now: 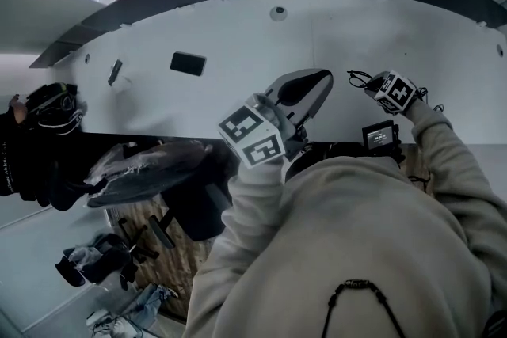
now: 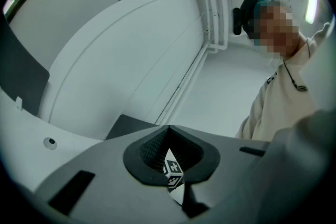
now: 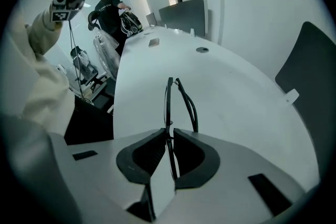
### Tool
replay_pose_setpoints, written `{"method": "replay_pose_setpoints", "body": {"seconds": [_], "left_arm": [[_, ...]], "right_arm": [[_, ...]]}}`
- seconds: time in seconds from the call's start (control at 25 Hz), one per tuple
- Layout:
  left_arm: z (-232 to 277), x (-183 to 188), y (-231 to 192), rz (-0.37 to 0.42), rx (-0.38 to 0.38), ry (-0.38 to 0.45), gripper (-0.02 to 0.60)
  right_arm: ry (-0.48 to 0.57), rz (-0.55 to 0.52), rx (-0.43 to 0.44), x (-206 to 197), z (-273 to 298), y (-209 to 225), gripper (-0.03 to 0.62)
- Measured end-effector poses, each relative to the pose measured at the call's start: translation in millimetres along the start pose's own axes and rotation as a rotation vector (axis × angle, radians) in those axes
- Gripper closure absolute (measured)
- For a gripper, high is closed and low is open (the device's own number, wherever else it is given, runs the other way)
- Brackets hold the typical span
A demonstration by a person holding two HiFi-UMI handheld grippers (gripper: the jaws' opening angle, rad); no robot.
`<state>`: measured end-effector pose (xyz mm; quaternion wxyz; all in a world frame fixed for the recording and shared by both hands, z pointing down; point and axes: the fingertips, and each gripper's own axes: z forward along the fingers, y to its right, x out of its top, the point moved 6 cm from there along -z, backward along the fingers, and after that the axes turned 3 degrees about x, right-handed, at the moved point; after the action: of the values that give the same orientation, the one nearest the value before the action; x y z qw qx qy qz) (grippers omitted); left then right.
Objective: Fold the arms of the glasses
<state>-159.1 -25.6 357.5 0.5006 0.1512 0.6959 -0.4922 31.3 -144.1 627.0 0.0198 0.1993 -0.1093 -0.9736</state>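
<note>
Black, thin-framed glasses point(image 3: 169, 105) are clamped between the two grey jaws of the right gripper point(image 3: 169, 135), whose pads press on the frame from either side. In the right gripper view the glasses appear edge-on. One straight dark strand runs away from the jaws, and a second, bowed strand curves off to its right and meets it at the far end. Whether the arms lie fully against the front cannot be told from this angle.

In the head view the glasses point(image 1: 358, 78) jut out from the right gripper point(image 1: 379, 88) over the curved white tabletop point(image 1: 238, 36). No view shows whether they touch the surface.

The left gripper point(image 2: 169, 134) has its jaws pressed together with nothing between them. It is held level in front of the person's beige sweatshirt sleeve point(image 1: 261, 202), well apart from the glasses, and in the head view it point(image 1: 315, 81) stands left of the right gripper.

A flat black rectangular object point(image 1: 188, 63) lies on the table further left. At the table's far end another person in dark clothes point(image 3: 109, 8) handles a black bag point(image 1: 52, 107), and its contents cannot be made out.
</note>
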Motion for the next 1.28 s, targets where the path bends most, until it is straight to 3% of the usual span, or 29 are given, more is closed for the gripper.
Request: {"method": "replay_pose_setpoints", "body": {"seconds": [0.68,0.92,1.16,1.28], "left_arm": [[-36,-19,-16,-0.047,0.079,0.004,0.577],[-39,-19,-14,-0.055,0.077,-0.002,0.577],[-39,-20,-16,-0.064,0.063,0.007,0.575],[-36,-19,-17,-0.067,0.055,0.011,0.577]], "right_arm": [[-0.177,-0.219,0.006,-17,63,-15,0.533],[-0.215,-0.158,0.075,-27,69,-27,0.531],[-0.162,-0.149,0.031,-25,54,-23,0.502],[-0.142,-0.133,0.031,-25,41,-27,0.451]]}}
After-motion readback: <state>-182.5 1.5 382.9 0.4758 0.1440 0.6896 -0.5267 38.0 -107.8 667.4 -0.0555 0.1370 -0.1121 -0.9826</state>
